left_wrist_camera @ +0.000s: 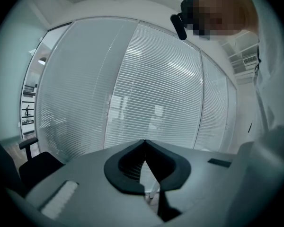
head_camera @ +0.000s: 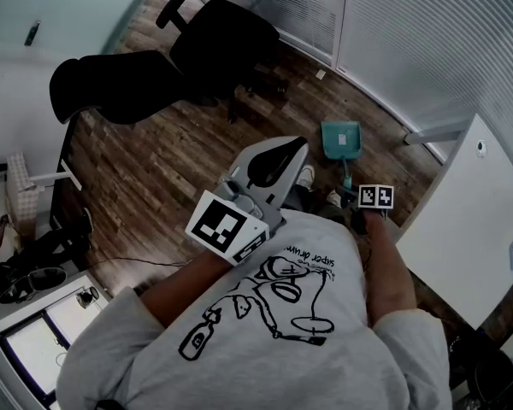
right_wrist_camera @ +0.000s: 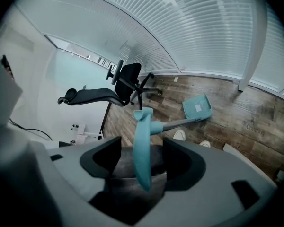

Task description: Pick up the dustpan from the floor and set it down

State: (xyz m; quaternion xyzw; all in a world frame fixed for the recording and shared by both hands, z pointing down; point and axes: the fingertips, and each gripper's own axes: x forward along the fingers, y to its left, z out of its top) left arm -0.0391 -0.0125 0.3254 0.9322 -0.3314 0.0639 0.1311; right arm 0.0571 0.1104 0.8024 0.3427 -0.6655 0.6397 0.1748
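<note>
The teal dustpan [head_camera: 340,139] stands on the wooden floor in front of the person's shoes, with its long handle rising toward my right gripper [head_camera: 365,202]. In the right gripper view the pan [right_wrist_camera: 197,107] rests on the floor. The teal grip of its handle [right_wrist_camera: 143,145] stands upright between the jaws of my right gripper [right_wrist_camera: 142,143]. Those jaws are open, with a gap on each side of the grip. My left gripper [head_camera: 278,156] is held in front of the chest, pointing at the blinds. Its tips [left_wrist_camera: 144,143] meet with nothing between them.
Two black office chairs [head_camera: 214,37] [head_camera: 111,84] stand on the floor beyond the dustpan. A white table [head_camera: 462,220] is at the right, and a glass wall with blinds [head_camera: 427,41] runs behind it. A screen [head_camera: 34,348] sits at the lower left.
</note>
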